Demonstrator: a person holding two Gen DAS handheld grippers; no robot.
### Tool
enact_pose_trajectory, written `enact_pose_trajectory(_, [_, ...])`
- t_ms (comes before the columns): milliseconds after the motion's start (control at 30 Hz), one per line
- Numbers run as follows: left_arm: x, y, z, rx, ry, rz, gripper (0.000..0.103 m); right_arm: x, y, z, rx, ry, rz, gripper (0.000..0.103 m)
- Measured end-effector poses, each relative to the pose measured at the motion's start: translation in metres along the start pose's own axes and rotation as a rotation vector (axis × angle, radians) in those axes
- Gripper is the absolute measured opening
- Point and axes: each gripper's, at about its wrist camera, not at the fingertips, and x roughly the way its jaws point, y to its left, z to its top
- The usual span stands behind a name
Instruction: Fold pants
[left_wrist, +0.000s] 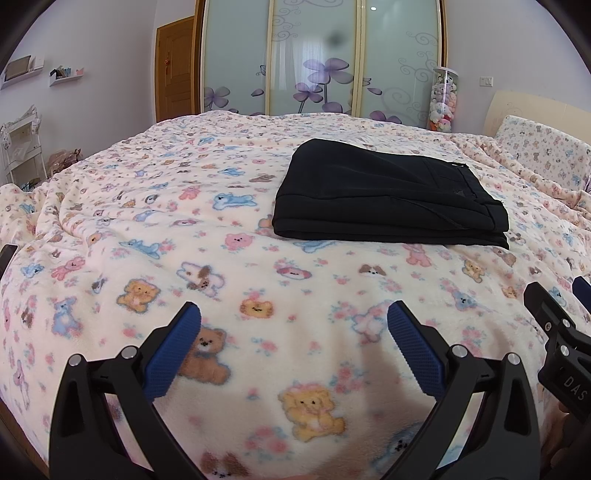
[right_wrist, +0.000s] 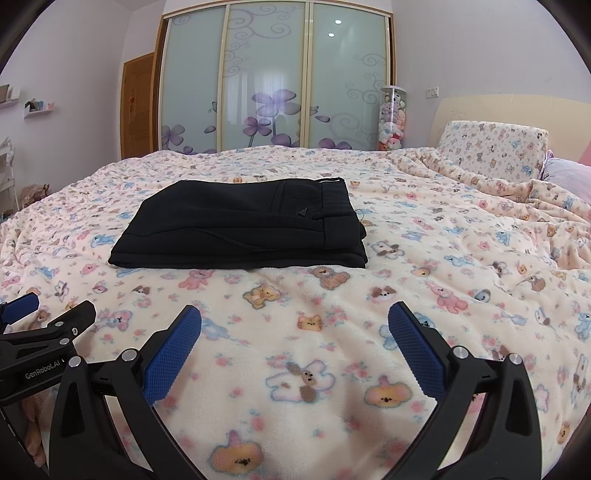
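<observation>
Black pants (left_wrist: 388, 195) lie folded into a flat rectangular stack on the bed, waistband to the right. They also show in the right wrist view (right_wrist: 243, 225). My left gripper (left_wrist: 293, 321) is open and empty, held over the blanket well in front of the pants. My right gripper (right_wrist: 294, 321) is open and empty, likewise in front of the pants. The right gripper shows at the right edge of the left wrist view (left_wrist: 554, 325); the left gripper shows at the left edge of the right wrist view (right_wrist: 48, 325).
The bed is covered by a cream blanket (left_wrist: 184, 229) with cartoon bears. A pillow (right_wrist: 491, 147) and headboard (right_wrist: 495, 107) stand at the right. A sliding wardrobe (right_wrist: 273, 81) and a clear tube of plush toys (right_wrist: 392, 118) stand behind the bed.
</observation>
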Motion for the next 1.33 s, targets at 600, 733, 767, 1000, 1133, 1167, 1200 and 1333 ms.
enact_pose_trajectory(600, [-0.0001, -0.0006, -0.0002, -0.001, 0.000, 0.000, 0.101, 0.0016, -0.0021, 0.0008, 0.000, -0.001, 0.001, 0.102])
enact_pose_trajectory(733, [-0.0004, -0.0005, -0.0006, 0.001, -0.001, 0.001, 0.101, 0.0014, -0.0032, 0.0007, 0.000, -0.003, 0.002, 0.102])
enact_pose_trajectory(767, [-0.0006, -0.0006, -0.0005, 0.000, -0.003, 0.000, 0.101, 0.0017, -0.0034, 0.0008, 0.000, -0.002, 0.002, 0.102])
enact_pose_trajectory(1000, [0.0004, -0.0024, -0.0006, 0.001, -0.012, 0.000, 0.101, 0.0017, -0.0031, 0.0010, 0.000, 0.000, 0.002, 0.102])
enact_pose_trajectory(1133, [0.0006, -0.0030, -0.0004, 0.007, -0.007, -0.024, 0.101, 0.0024, -0.0038, 0.0012, 0.001, -0.001, 0.002, 0.102])
enact_pose_trajectory(1167, [0.0008, -0.0033, -0.0006, 0.008, -0.004, -0.030, 0.101, 0.0014, -0.0040, 0.0006, 0.002, -0.001, 0.001, 0.102])
enact_pose_trajectory(1200, [0.0010, -0.0034, -0.0006, 0.009, -0.002, -0.036, 0.101, 0.0007, -0.0046, -0.0001, 0.004, 0.000, 0.000, 0.102])
enact_pose_trajectory(1333, [0.0025, -0.0019, 0.0001, 0.006, 0.002, -0.043, 0.101, 0.0008, -0.0067, -0.0004, 0.005, 0.000, 0.000, 0.102])
